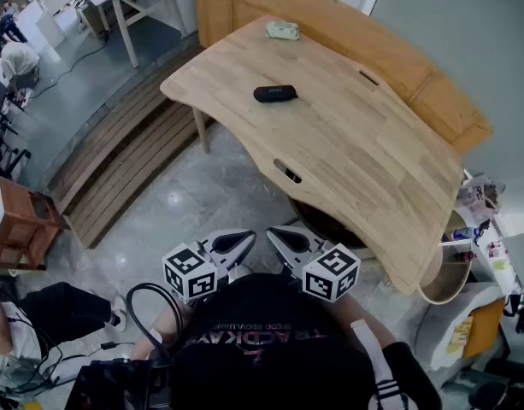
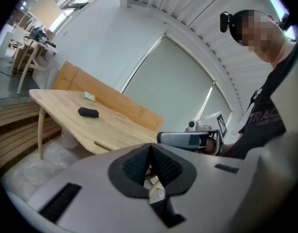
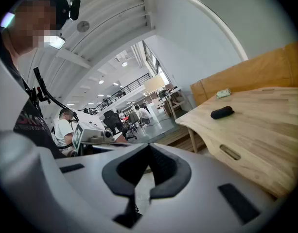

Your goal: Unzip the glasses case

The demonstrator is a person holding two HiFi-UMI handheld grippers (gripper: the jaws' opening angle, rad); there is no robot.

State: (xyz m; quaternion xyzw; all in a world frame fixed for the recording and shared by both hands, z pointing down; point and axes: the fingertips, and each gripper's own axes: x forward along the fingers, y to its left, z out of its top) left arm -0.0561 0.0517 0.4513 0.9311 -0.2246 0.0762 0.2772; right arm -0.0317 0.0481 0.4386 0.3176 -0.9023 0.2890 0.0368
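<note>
The black zipped glasses case point(image 1: 275, 93) lies flat on the far half of the light wooden table point(image 1: 364, 169). It also shows small in the left gripper view point(image 2: 88, 112) and in the right gripper view point(image 3: 222, 112). Both grippers hang close to the person's body, short of the table's near edge and far from the case. My left gripper point(image 1: 249, 237) is shut with nothing in it, its dark pads point(image 2: 139, 165) meeting. My right gripper point(image 1: 273, 233) is shut and empty too, tips almost touching the left's.
A small pale green object point(image 1: 282, 30) rests at the table's far edge. A wooden bench back point(image 1: 390, 49) runs behind the table. The near edge has a cable slot point(image 1: 287, 172). Wooden steps point(image 1: 125, 161) lie left; cluttered shelves point(image 1: 484, 229) stand right.
</note>
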